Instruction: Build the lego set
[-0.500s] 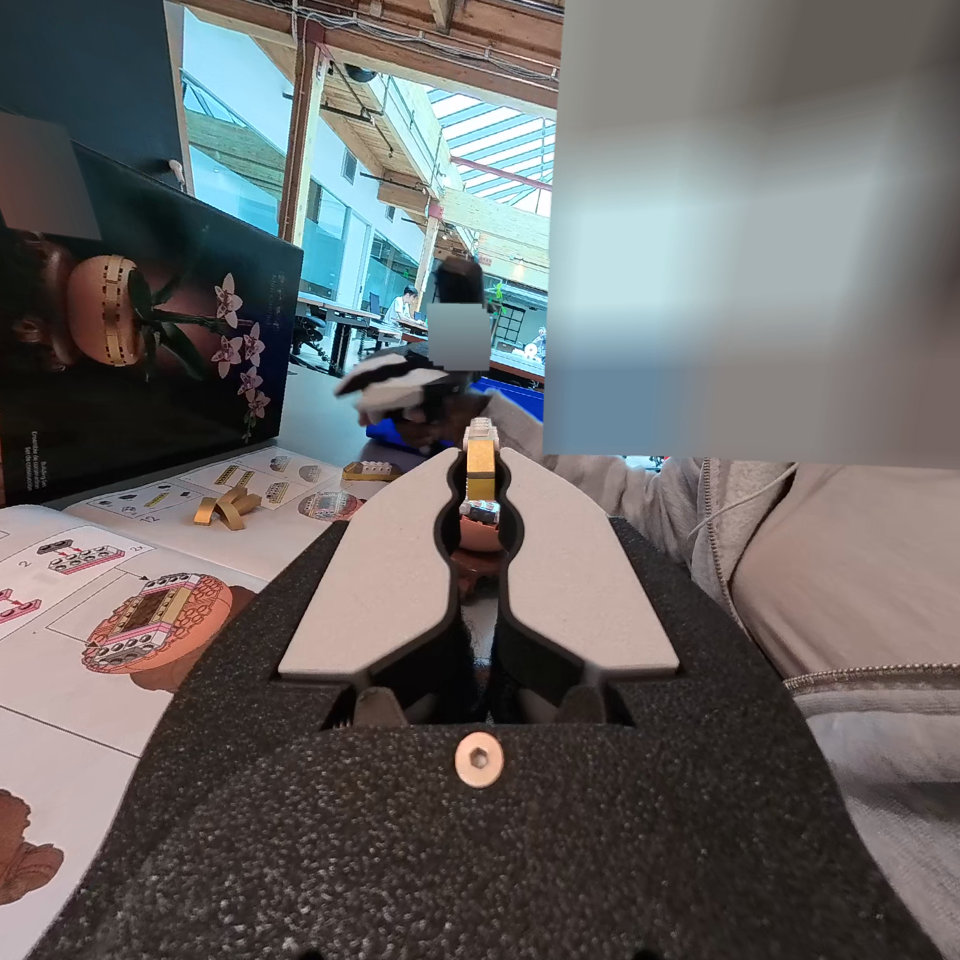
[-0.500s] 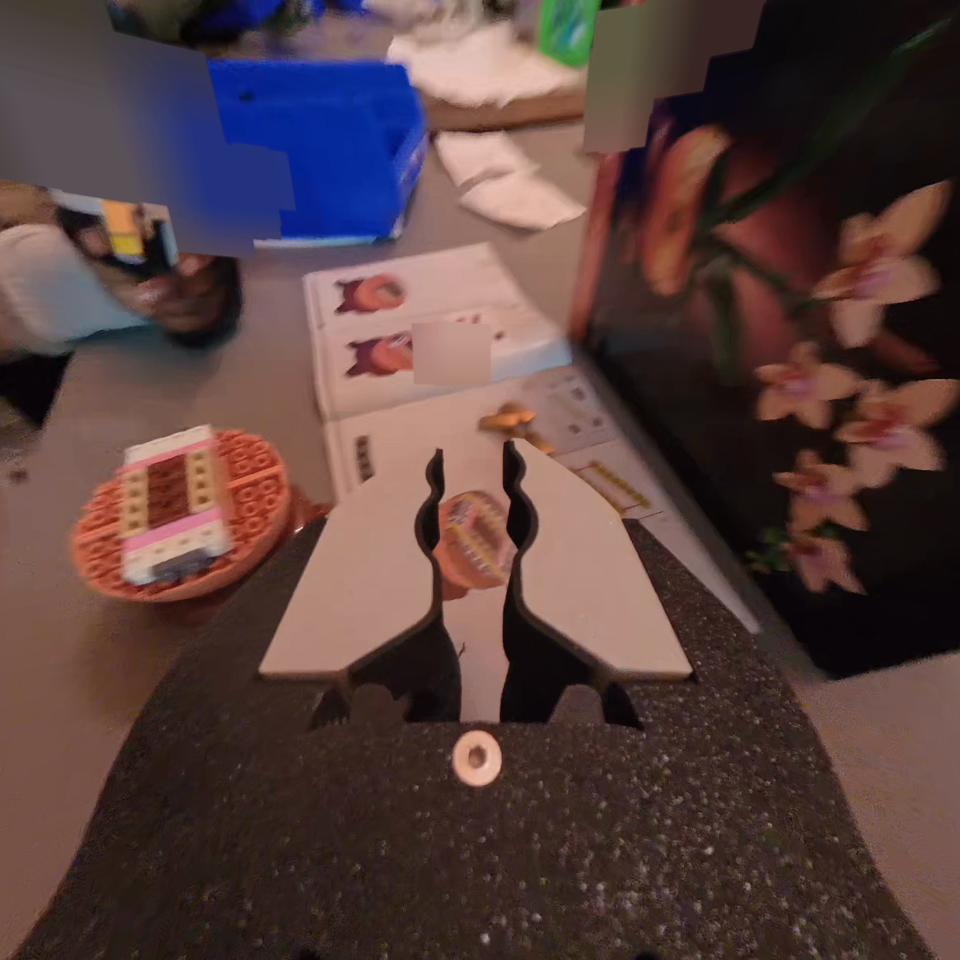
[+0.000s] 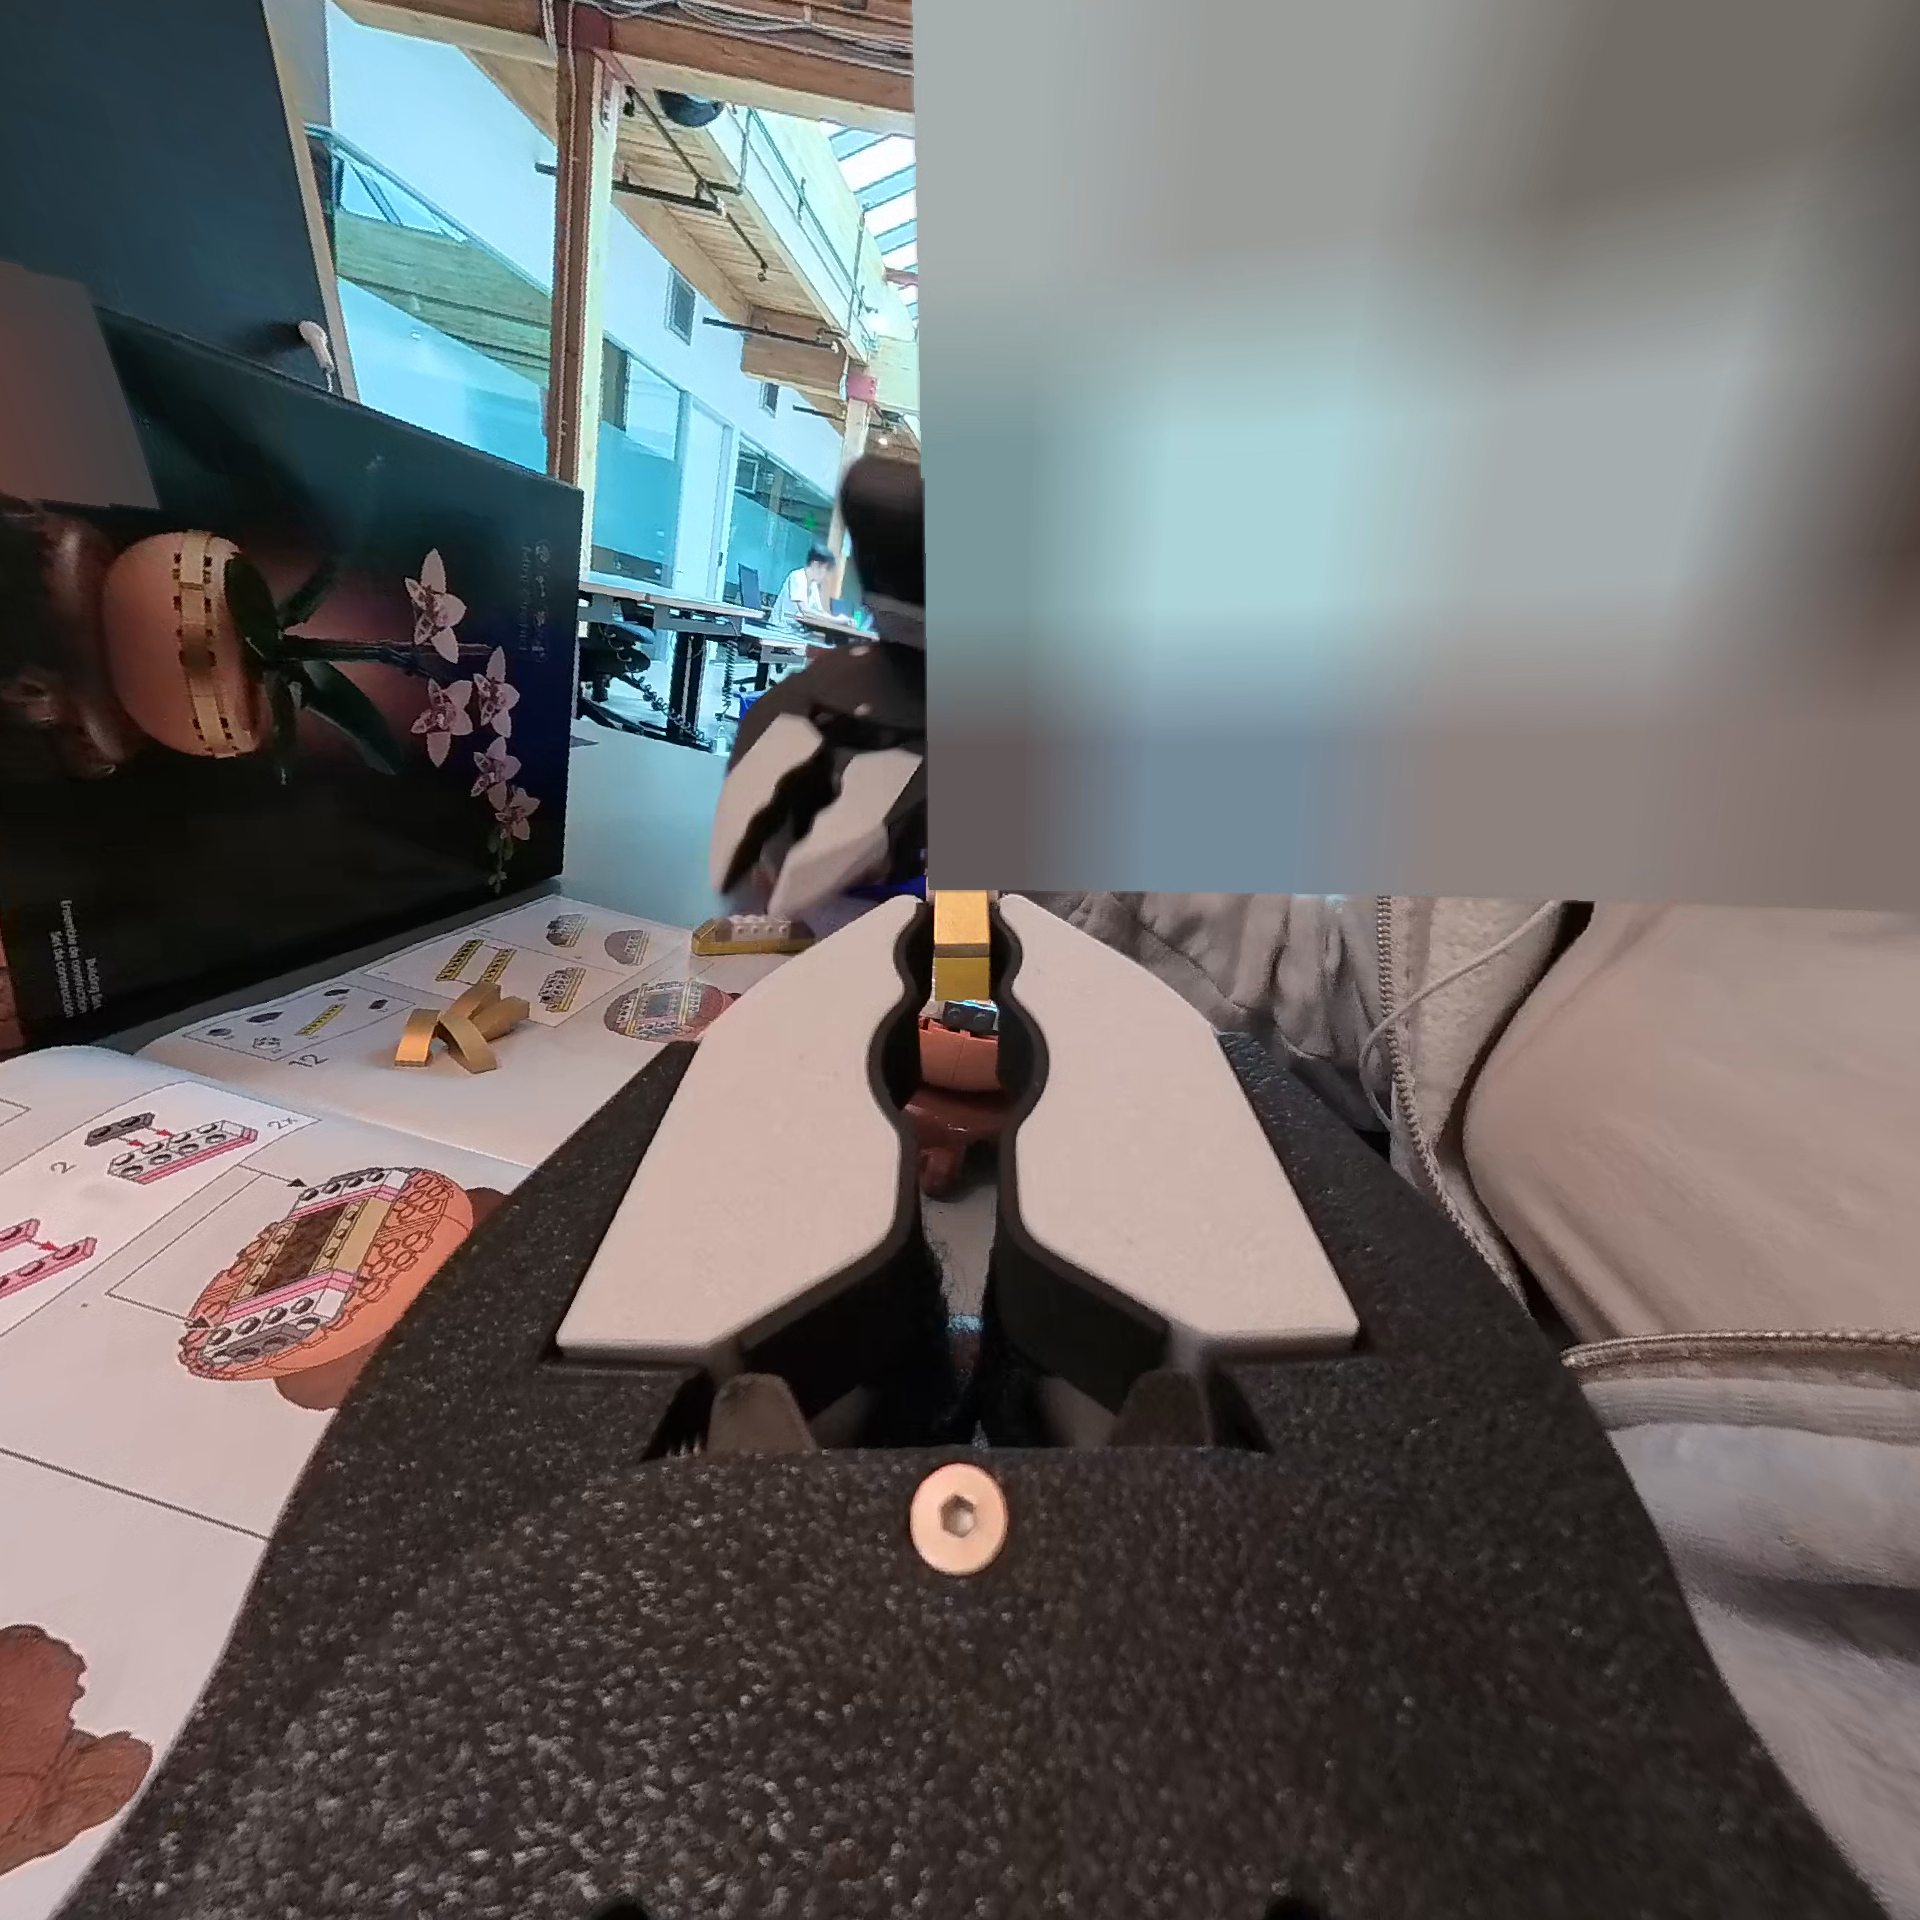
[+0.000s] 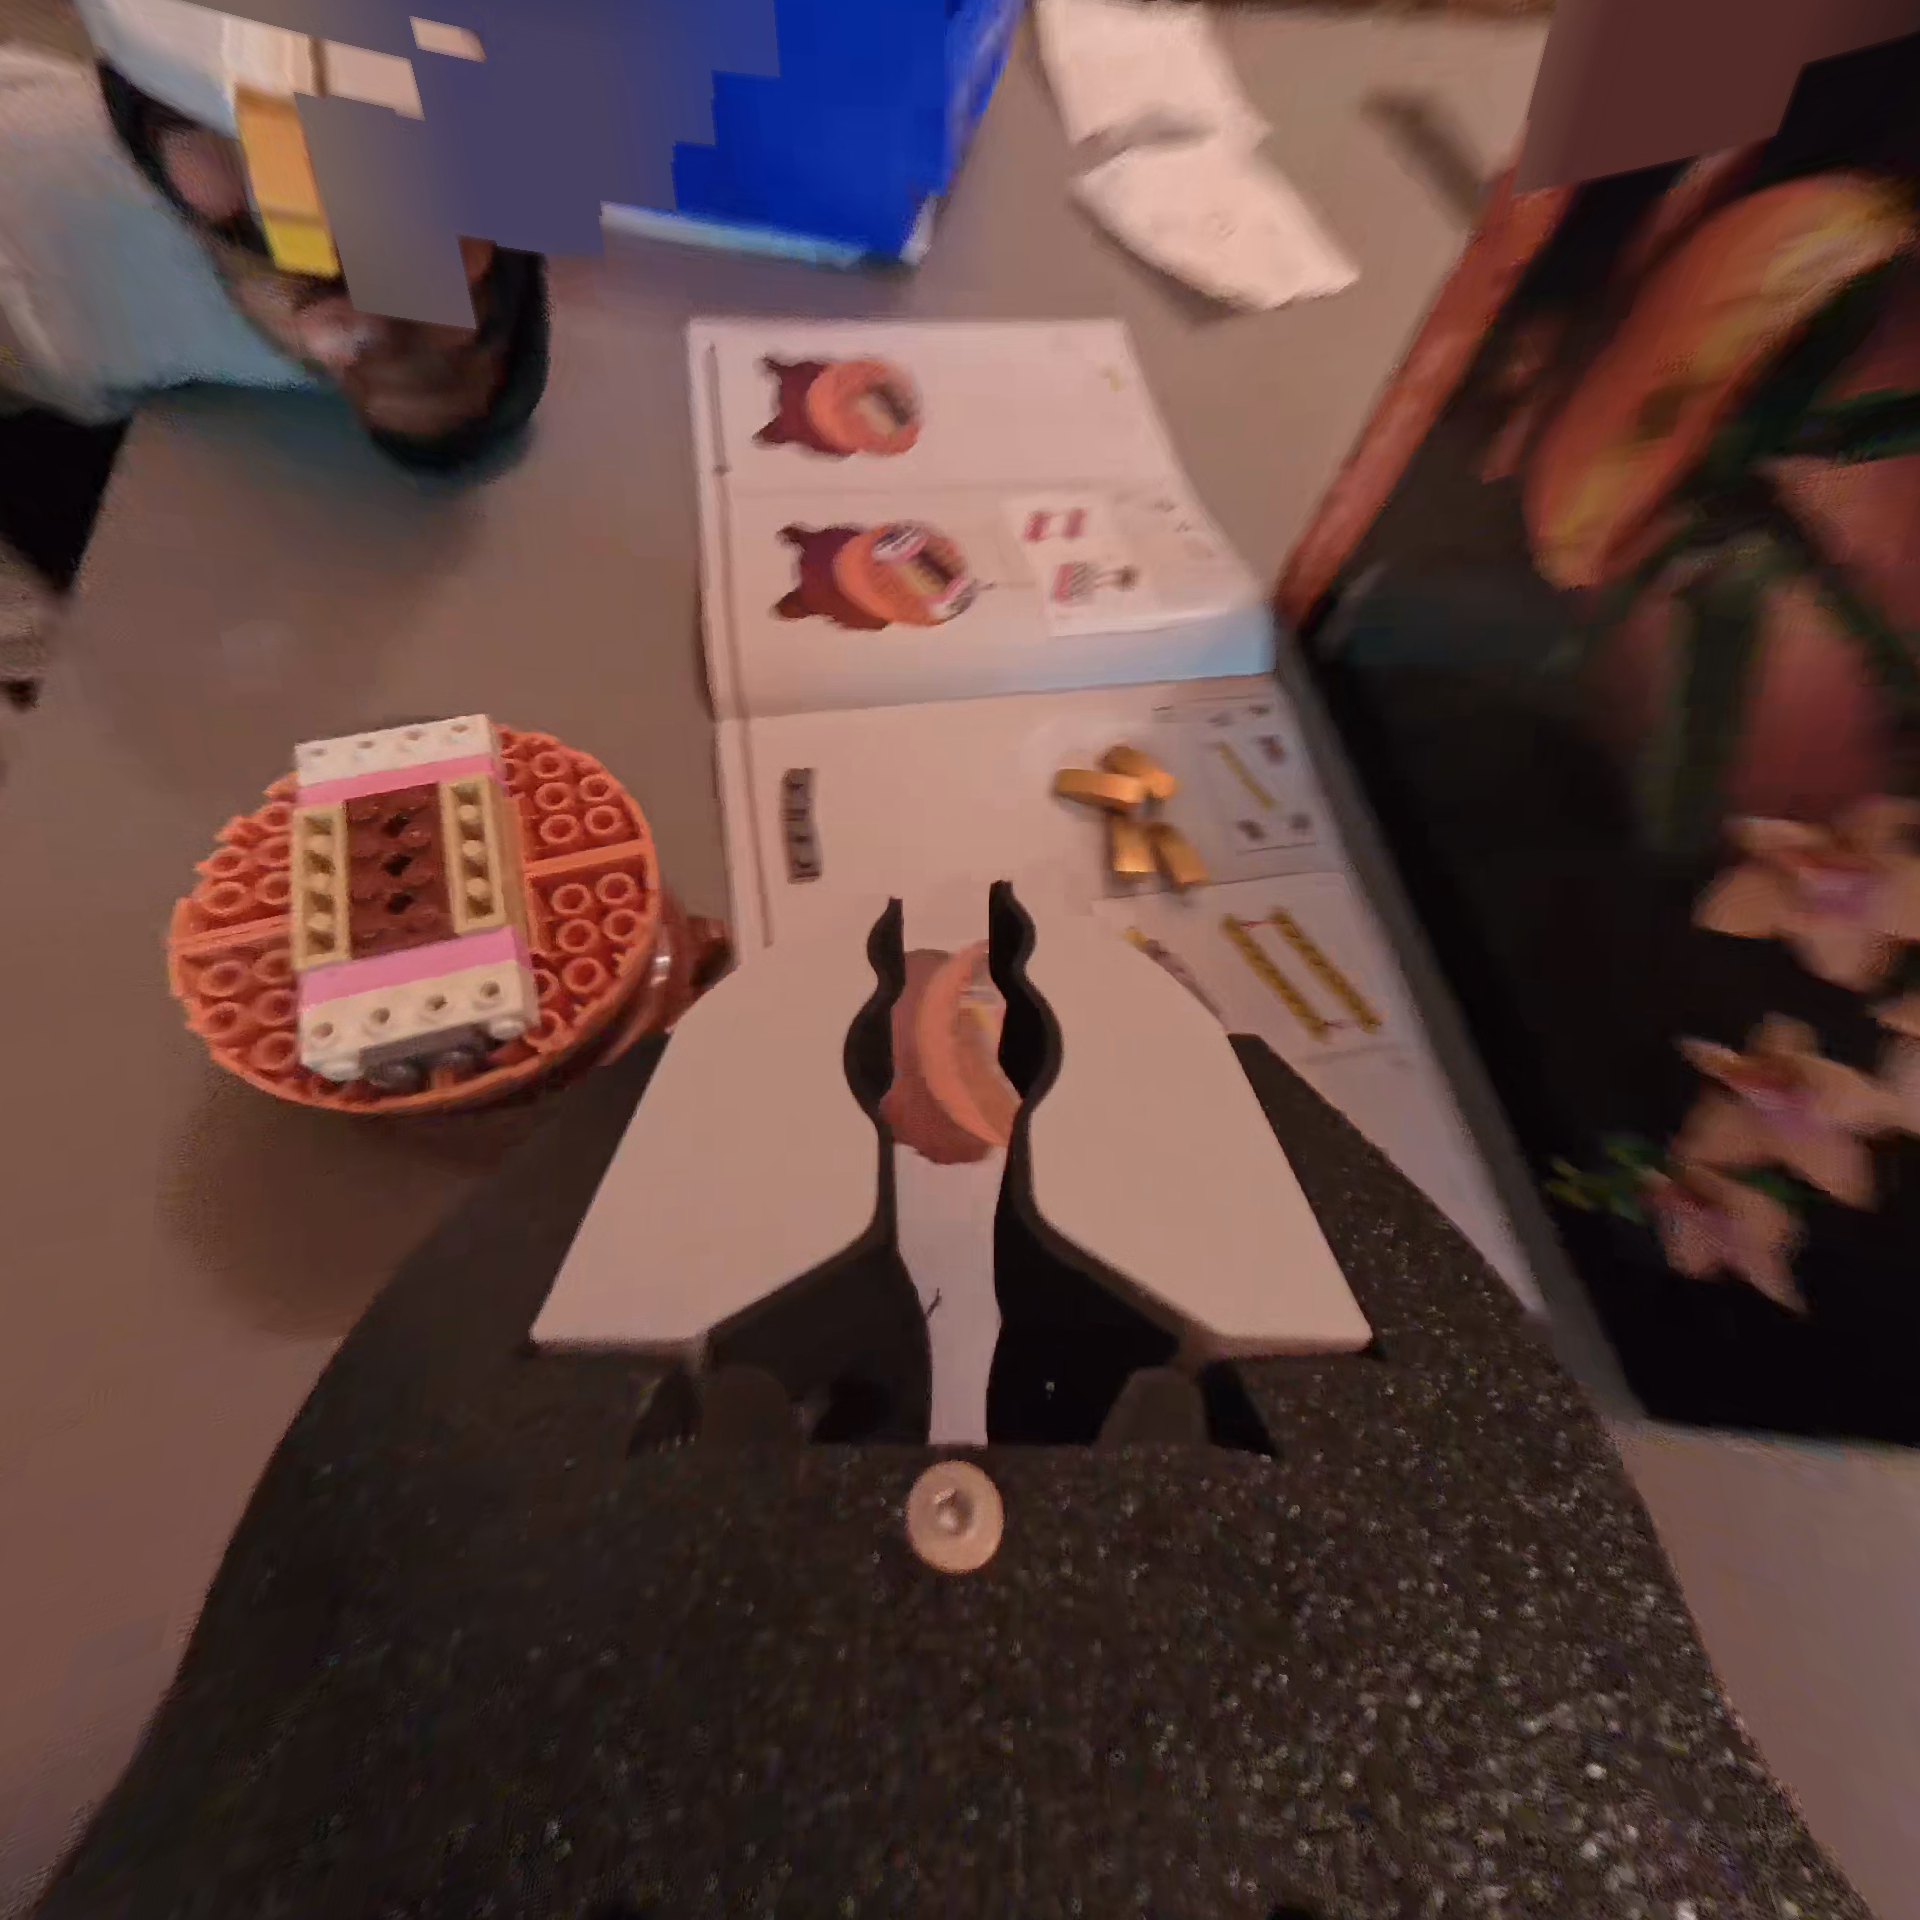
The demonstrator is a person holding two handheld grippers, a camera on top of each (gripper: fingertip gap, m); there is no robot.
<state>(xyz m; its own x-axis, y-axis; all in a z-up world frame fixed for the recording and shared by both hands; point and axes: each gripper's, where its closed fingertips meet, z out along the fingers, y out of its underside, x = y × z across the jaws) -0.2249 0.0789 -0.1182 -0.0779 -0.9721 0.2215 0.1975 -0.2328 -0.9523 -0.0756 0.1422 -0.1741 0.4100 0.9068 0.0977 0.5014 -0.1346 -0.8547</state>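
On the grey surface, two hand-held claws work over a brick set.

Left claw point(image 3: 958, 940): clenched on a small yellow brick piece point(image 3: 958, 943), pinched upright between the fingertips. The piece's top is hidden by a blurred patch. It is raised above the surface, pointing toward a person in a light zipped top point(image 3: 1403, 997).

Right claw point(image 4: 943, 914): released, with a clear gap between the fingers and nothing held. It hangs above the open booklet, over a printed drawing. This view is blurred.

Round base point(image 4: 416, 914): an orange, studded disc sitting on the surface to the left of the booklet and apart from both claws. On top of it is a block of white, pink, tan and brown bricks.

Instruction booklet point(image 4: 935, 665): lying open and flat between the round base and the box, with its far edge touching or nearly touching the box.

Gold pieces point(image 4: 1127, 821): a small loose pile of curved gold parts resting on the booklet's page near the box.

Box point(image 4: 1621, 790): dark, printed with pink flowers, standing upright along the right edge of the booklet.

Blue bin point(image 4: 831, 135): at the far side of the surface, beyond the booklet.

White bags point(image 4: 1195, 166): crumpled, lying on the surface beside the blue bin.
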